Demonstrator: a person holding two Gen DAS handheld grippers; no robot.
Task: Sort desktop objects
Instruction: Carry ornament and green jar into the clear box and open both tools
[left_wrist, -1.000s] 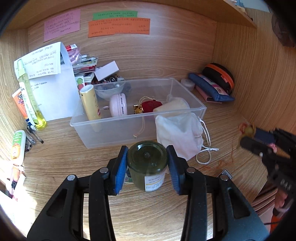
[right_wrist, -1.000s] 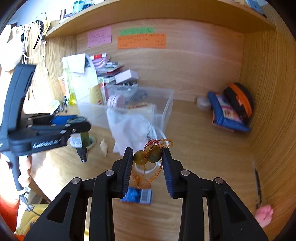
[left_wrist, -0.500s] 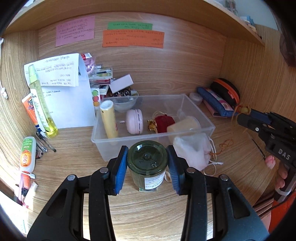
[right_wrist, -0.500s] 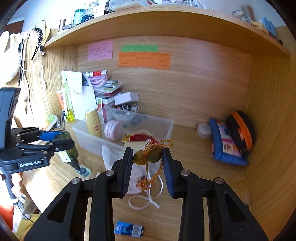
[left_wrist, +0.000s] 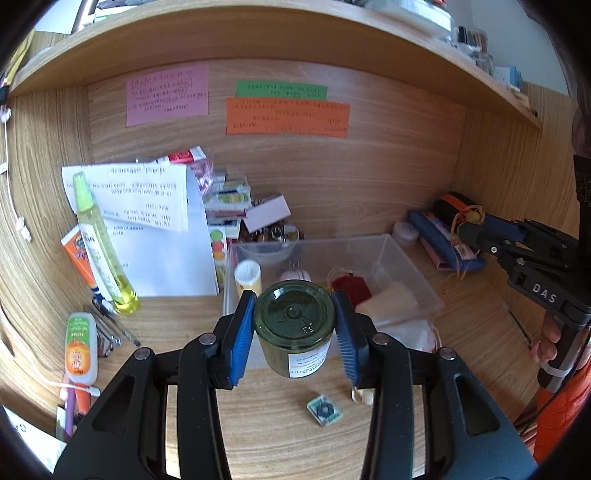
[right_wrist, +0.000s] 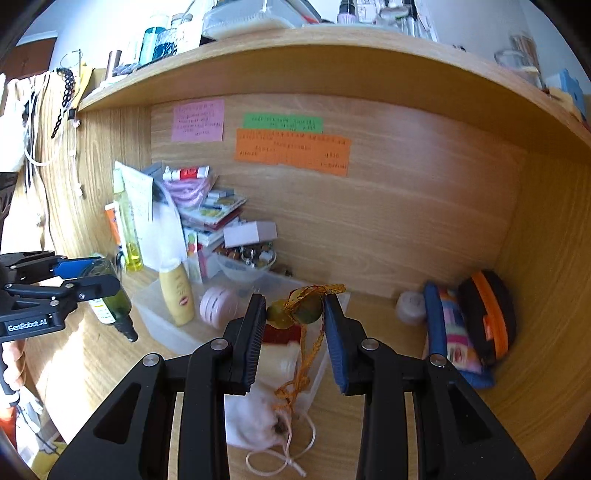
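Jar (left_wrist: 294, 328) in left claw (left_wrist: 294, 341), beads (right_wrist: 294, 314) in right claw (right_wrist: 294, 332)

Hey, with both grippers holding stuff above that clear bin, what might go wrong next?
The dark green glass jar is pinched only at its lid by the left gripper, so it might slip and drop. The orange cord of the beaded charm in the right gripper dangles low and may snag the clear plastic bin or white drawstring pouch.
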